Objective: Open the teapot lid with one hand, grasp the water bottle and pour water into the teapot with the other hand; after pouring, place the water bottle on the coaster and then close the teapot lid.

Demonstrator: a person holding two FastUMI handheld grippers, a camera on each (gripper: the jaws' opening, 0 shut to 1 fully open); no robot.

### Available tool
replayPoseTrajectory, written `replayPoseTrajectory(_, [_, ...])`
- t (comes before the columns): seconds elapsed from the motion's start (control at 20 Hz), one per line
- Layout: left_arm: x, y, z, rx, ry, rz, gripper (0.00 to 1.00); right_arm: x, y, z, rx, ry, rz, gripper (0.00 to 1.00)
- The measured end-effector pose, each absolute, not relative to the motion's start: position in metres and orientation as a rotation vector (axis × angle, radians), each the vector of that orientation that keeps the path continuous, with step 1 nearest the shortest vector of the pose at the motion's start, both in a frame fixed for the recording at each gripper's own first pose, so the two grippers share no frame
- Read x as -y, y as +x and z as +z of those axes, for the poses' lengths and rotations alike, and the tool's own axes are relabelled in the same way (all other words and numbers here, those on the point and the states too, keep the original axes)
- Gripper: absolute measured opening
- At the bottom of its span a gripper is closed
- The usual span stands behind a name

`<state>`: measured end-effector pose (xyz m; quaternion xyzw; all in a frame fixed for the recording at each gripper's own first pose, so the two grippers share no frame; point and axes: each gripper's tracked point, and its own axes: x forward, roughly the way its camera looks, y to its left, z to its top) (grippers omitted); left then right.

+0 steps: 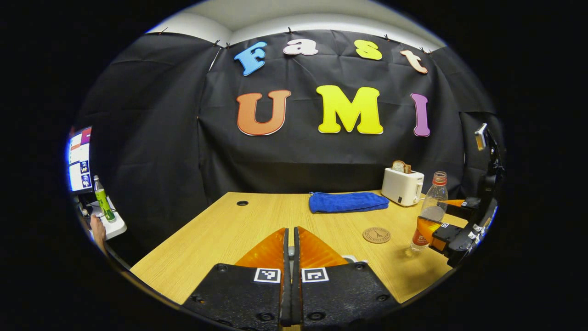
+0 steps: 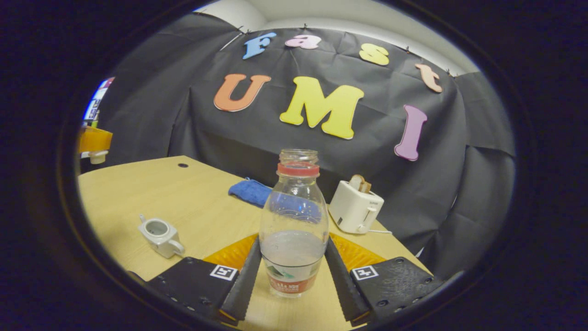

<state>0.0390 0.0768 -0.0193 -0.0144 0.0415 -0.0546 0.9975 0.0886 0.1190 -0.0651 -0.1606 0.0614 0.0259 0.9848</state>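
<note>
A clear water bottle (image 2: 293,230) with a red neck ring, no cap and some water in it stands on the wooden table (image 2: 138,193). My right gripper (image 2: 292,257) is shut on it, one finger pressed to each side. The same bottle (image 1: 429,214) and right gripper (image 1: 437,217) appear at the right of the left gripper view. The white teapot (image 2: 158,235) sits open on the table to the left of the bottle. My left gripper (image 1: 291,239) is shut on the teapot lid (image 2: 97,158) and holds it up, off the pot. A round brown coaster (image 1: 376,235) lies left of the bottle.
A white toaster (image 1: 403,185) with a slice of bread in it stands at the back right, with a folded blue cloth (image 1: 347,202) beside it. Off the table's left edge are a monitor (image 1: 79,158), a green bottle (image 1: 103,198) and a person's hand (image 1: 97,230).
</note>
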Motion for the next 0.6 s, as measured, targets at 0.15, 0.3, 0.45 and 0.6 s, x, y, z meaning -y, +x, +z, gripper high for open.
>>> replayPoseTrajectory(0.15, [-0.083,0.04,-0.017,-0.082,-0.03,-0.107,0.03,-0.121,0.085,-0.062,-0.108,-0.437,0.03,0.75])
replayPoseTrajectory(0.3, [-0.085,0.038,-0.015,-0.076,-0.013,-0.108,0.0,-0.123,0.085,-0.062,-0.091,-0.57,-0.015,0.75])
replayPoseTrajectory(0.45, [-0.09,0.035,-0.011,-0.063,0.006,-0.099,0.03,-0.133,0.086,-0.068,-0.09,-0.681,-0.023,0.76])
replayPoseTrajectory(0.6, [-0.093,0.035,-0.01,-0.06,0.004,-0.096,0.03,-0.141,0.087,-0.075,-0.087,-0.819,-0.054,0.75])
